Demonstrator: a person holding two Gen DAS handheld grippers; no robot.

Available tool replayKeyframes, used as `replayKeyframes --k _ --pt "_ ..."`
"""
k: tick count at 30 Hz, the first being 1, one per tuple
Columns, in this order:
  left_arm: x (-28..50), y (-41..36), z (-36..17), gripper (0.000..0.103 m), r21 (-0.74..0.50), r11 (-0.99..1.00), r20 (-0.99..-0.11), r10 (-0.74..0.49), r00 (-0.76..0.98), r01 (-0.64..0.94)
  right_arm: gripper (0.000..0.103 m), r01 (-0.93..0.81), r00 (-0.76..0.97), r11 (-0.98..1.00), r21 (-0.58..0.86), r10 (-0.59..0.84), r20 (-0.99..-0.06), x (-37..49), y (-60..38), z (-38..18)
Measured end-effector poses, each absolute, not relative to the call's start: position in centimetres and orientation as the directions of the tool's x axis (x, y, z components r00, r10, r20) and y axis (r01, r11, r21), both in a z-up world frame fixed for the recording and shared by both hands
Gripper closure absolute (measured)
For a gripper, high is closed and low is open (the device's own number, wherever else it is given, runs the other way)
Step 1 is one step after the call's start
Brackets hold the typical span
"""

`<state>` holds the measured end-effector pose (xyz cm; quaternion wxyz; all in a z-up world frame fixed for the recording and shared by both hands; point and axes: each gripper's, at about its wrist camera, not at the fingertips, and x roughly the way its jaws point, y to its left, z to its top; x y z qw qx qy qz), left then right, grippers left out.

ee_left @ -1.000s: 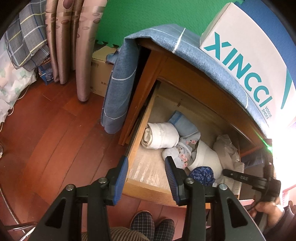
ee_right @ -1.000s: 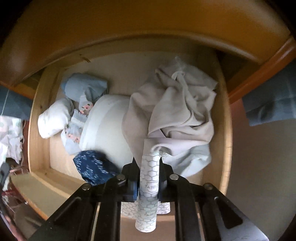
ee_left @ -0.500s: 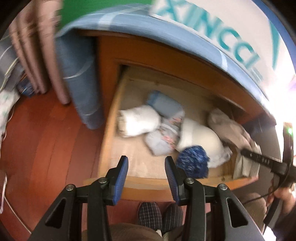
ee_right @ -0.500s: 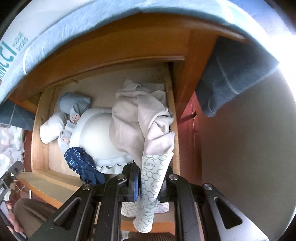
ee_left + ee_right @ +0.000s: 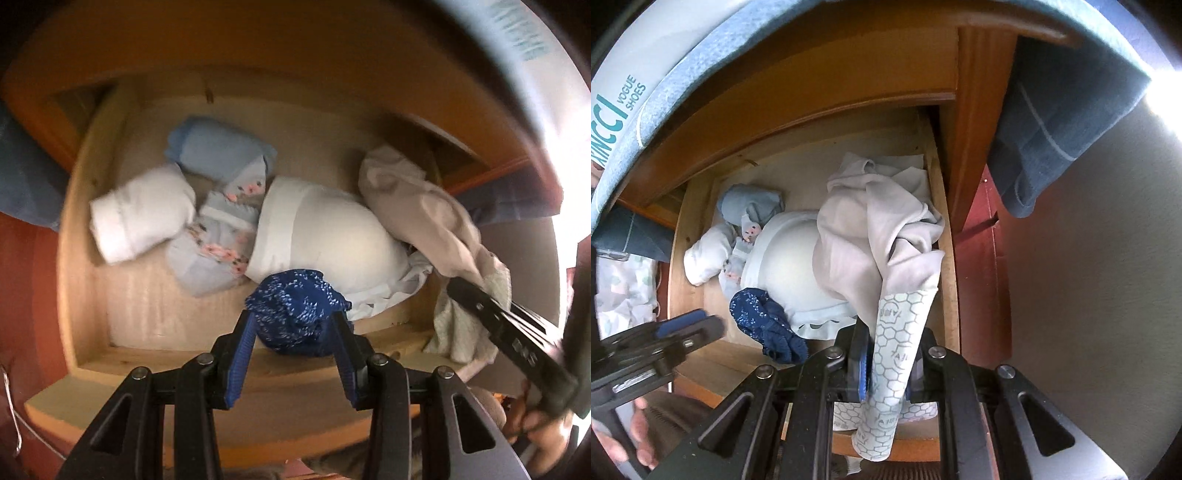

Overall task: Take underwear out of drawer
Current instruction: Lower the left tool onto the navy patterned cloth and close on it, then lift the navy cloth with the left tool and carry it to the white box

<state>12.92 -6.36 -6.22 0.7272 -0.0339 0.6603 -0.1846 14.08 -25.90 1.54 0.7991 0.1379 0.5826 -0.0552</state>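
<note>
Open left gripper (image 5: 293, 341) straddles the crumpled navy speckled underwear (image 5: 297, 314) directly ahead; right gripper (image 5: 886, 363) clamps the beige underwear's honeycomb-print waistband (image 5: 897, 354)

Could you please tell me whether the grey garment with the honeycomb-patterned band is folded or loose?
Loose: the grey garment with the honeycomb-patterned band hangs crumpled over the wooden drawer, its band clamped in the right gripper.

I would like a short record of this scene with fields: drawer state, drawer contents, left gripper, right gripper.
drawer state: wooden drawer pulled open
drawer contents: white roll, light blue bundle, large white garment, navy patterned piece
left gripper: open, its fingers on either side of the navy patterned piece in its own view
right gripper: shut on the waistband of the beige underwear, partly lifted
</note>
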Motion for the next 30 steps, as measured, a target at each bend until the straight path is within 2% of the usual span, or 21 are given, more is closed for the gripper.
replayKeyframes --k 5,17,19,20,21,26,30 --pt "14.1 -7.6 -8.6 0.061 -0.293 0.940 -0.956 -0.290 -0.045 0.175 0.091 0.243 0.307 0.953 0.178 0.099 -0.947 14.1 -26.1 1.2" --pt "16.1 -9.4 -10.7 0.061 -0.221 0.964 -0.974 -0.211 -0.084 0.147 0.091 0.233 0.283 0.952 0.199 0.130 -0.950 14.3 -26.0 0.7" --pt "16.4 -9.4 -10.8 0.068 -0.224 0.963 -0.974 -0.215 -0.073 0.149 0.091 0.232 0.281 0.952 0.199 0.130 -0.951 14.3 -26.0 0.7" --pt "16.3 -9.2 -10.8 0.082 -0.225 0.963 -0.974 -0.218 -0.062 0.149 0.091 0.232 0.280 0.952 0.198 0.130 -0.951 14.4 -26.0 0.7" --pt "16.2 -9.2 -11.0 0.086 -0.223 0.963 -0.974 -0.216 -0.062 0.151 0.091 0.232 0.280 0.953 0.196 0.128 -0.951 14.3 -26.0 0.7" --pt "15.3 -8.6 -10.0 0.094 -0.231 0.958 -0.973 -0.229 -0.029 0.169 0.091 0.229 0.276 0.955 0.186 0.120 -0.954 14.5 -25.8 0.6" --pt "14.4 -8.0 -8.2 0.095 -0.233 0.951 -0.971 -0.239 0.008 0.204 0.091 0.225 0.272 0.959 0.173 0.109 -0.956 14.7 -25.5 0.5"
